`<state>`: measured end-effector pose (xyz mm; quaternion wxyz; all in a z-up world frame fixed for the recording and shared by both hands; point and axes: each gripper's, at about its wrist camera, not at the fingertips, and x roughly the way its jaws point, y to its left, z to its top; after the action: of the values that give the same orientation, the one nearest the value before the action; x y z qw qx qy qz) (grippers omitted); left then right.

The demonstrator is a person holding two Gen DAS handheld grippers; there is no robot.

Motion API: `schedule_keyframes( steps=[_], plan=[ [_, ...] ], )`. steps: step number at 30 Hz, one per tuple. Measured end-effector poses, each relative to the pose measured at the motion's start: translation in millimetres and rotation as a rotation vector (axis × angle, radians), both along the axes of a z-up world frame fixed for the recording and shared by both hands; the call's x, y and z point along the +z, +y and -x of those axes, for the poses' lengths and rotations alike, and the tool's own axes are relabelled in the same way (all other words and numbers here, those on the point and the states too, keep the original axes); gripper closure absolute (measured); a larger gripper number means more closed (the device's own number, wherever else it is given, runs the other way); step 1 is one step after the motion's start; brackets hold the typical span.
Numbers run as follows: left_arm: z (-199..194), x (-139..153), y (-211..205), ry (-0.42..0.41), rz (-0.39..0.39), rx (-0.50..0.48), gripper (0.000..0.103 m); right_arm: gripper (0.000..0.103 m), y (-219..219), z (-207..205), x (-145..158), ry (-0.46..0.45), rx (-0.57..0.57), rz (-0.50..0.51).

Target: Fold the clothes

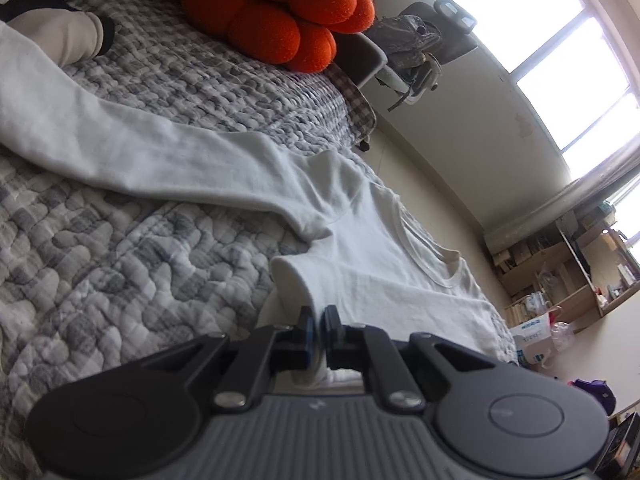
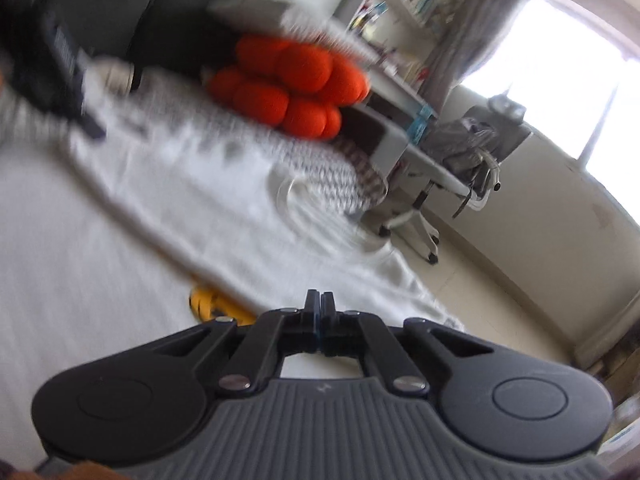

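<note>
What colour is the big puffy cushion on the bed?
Bright orange cushion, clearest in the left wrist view.

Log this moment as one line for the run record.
stage: folding white long-sleeve shirt | left gripper: shut on shirt fabric | right gripper: shut, nothing visibly held | surface: grey quilt

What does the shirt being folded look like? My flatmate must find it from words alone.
Start at the bed with the grey checked quilt, which has an orange bobbly cushion at its far end. Spread across the quilt lies the white long-sleeved shirt, one sleeve stretched out toward the cushion. It is the only plain white garment there, and the left claw is shut on a fold of it.
</note>
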<state>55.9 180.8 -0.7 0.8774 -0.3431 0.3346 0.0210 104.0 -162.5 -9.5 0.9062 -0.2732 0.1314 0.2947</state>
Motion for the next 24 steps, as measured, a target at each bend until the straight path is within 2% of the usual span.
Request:
schedule_keyframes(
  steps=[4, 6, 7, 8, 9, 12, 13, 14, 16, 17, 19, 22, 24],
  plan=[
    [0, -1, -1, -0.001, -0.006, -0.004, 0.098, 0.103, 1, -1, -3, 0.052, 0.027, 0.024],
    [0, -1, -1, -0.001, -0.010, -0.006, 0.098, 0.088, 19, 12, -12, 0.045, 0.095, 0.077],
    [0, -1, -1, -0.002, -0.011, -0.007, 0.098, 0.071, 30, 19, -16, 0.033, 0.130, 0.109],
    [0, -1, -1, -0.002, -0.013, -0.008, 0.098, 0.048, 38, 23, -19, 0.020, 0.155, 0.135],
    [0, -1, -1, -0.002, -0.014, -0.008, 0.098, 0.047, 44, 21, -19, 0.026, 0.163, 0.142],
    [0, 1, 0, 0.000, -0.007, -0.012, 0.098, 0.048, 59, 16, -21, 0.042, 0.188, 0.164],
    [0, 2, 1, -0.003, -0.008, -0.012, 0.098, 0.052, 64, 14, -21, 0.047, 0.196, 0.171],
    [-1, 4, 2, -0.007, -0.014, -0.011, 0.098, 0.068, 69, 13, -22, 0.052, 0.205, 0.178],
    [-1, 5, 5, -0.005, -0.009, -0.016, 0.099, 0.093, 80, 9, -23, 0.063, 0.221, 0.193],
    [-1, 6, 7, -0.005, -0.006, -0.019, 0.099, 0.098, 85, 7, -23, 0.069, 0.229, 0.200],
    [1, 7, 9, -0.006, 0.012, -0.029, 0.100, 0.098, 85, 12, -18, 0.052, 0.232, 0.173],
    [7, 10, 8, -0.017, -0.009, -0.045, 0.100, 0.098, 68, 24, 2, 0.048, 0.249, 0.062],
    [9, 9, 7, -0.020, -0.036, -0.053, 0.100, 0.098, 62, 29, 4, 0.046, 0.246, 0.066]
  ],
)
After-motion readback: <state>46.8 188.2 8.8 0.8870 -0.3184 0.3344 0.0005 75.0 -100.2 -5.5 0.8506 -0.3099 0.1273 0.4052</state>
